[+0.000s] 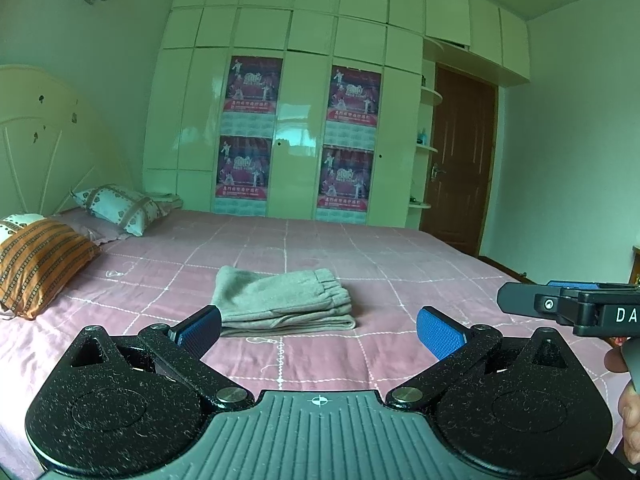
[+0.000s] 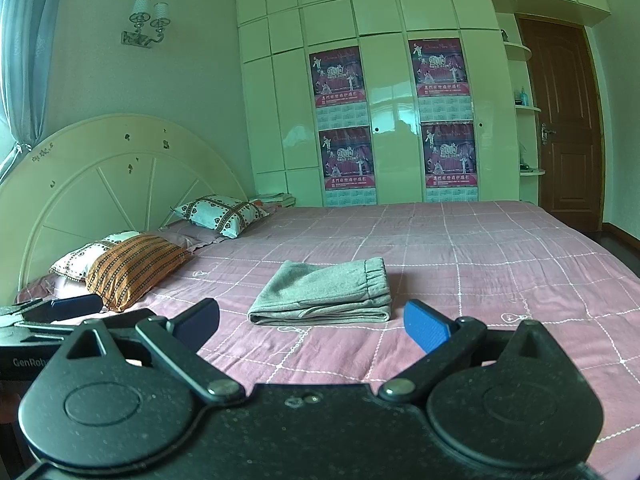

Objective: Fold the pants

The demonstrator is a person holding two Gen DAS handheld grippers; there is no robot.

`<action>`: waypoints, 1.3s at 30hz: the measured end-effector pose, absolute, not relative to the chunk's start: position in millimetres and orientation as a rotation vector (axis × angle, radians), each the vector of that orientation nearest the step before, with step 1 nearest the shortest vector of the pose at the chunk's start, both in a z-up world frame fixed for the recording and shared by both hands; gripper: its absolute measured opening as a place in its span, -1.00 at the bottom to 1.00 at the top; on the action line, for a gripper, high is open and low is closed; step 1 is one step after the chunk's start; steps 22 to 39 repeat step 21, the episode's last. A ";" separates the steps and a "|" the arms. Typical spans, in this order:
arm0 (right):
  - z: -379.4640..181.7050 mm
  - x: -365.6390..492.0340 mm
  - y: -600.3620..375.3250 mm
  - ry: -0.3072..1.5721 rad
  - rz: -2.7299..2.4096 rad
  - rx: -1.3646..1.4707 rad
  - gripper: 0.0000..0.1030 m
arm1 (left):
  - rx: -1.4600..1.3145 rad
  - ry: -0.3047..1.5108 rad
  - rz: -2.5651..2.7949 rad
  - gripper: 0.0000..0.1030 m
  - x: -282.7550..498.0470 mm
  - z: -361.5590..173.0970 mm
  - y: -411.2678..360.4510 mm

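Orange striped pillow point(image 1: 38, 264): far left, beyond left finger.
Left gripper point(image 1: 320, 330): spread wide, holding nothing.
Grey pants point(image 1: 280, 300): folded on pink bedsheet point(image 1: 400, 264), ahead between both finger pairs, untouched.
Right gripper point(image 2: 314, 322): spread wide, holding nothing.

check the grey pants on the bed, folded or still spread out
Folded: the grey pants lie as a compact stacked rectangle on the pink bedspread, waistband on top.

Bedroom ahead of me. Bed point(image 2: 480, 248): pink checked sheet. Arched cream headboard point(image 2: 120, 176) left, pillows point(image 2: 136, 268) against it. Glossy cream wardrobe point(image 2: 392, 80) on far wall, four posters point(image 2: 338, 76) attached. Brown door point(image 2: 564, 120) right. Wall lamp point(image 2: 146, 20) above headboard. Curtain point(image 2: 24, 40) far left.
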State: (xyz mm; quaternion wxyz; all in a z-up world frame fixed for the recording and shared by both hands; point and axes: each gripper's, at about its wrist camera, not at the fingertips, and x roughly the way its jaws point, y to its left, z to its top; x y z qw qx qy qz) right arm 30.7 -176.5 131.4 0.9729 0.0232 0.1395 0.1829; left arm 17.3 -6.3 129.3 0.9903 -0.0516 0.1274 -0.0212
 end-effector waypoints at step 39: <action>127.2 37.5 -182.5 0.300 0.357 0.040 0.81 | -0.118 0.234 -0.044 1.00 20.4 127.3 3.5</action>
